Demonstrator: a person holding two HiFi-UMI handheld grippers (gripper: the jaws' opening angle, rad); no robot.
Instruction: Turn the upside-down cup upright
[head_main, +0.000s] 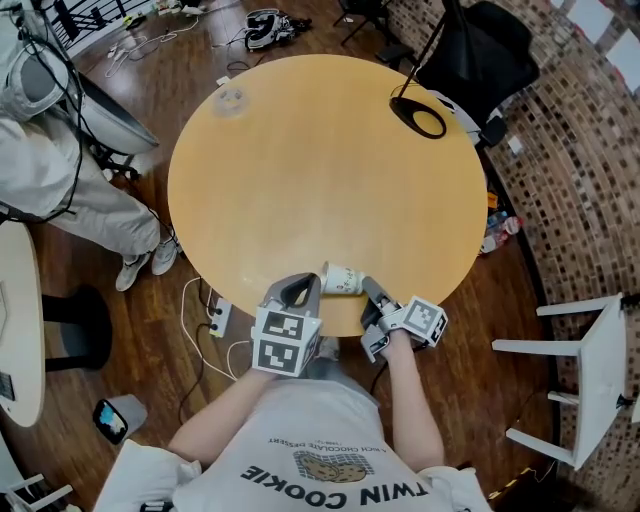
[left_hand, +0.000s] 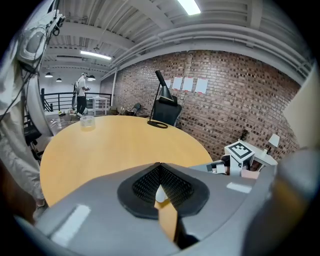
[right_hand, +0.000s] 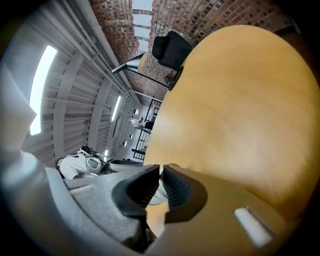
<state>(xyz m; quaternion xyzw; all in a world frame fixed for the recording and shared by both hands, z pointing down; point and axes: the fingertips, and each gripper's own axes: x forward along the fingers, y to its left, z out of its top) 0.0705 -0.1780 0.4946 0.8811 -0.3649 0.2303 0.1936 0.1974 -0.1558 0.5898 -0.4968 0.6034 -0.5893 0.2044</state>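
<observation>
A white paper cup (head_main: 342, 279) lies tilted on its side just over the near edge of the round wooden table (head_main: 320, 170). My right gripper (head_main: 368, 288) is shut on the cup's right end. In the right gripper view the gripper (right_hand: 161, 172) has its dark pads almost touching, and a sliver of the white cup (right_hand: 156, 192) shows between them. My left gripper (head_main: 305, 285) sits close to the left of the cup. In the left gripper view the gripper (left_hand: 159, 167) has its pads meeting at the tips, with nothing clearly held.
A black ring-shaped lamp base (head_main: 418, 117) and a clear plastic cup (head_main: 229, 99) stand at the far side of the table. A black chair (head_main: 480, 50) is behind, a white chair (head_main: 590, 370) at the right, a person (head_main: 60, 150) at the left, and cables on the floor.
</observation>
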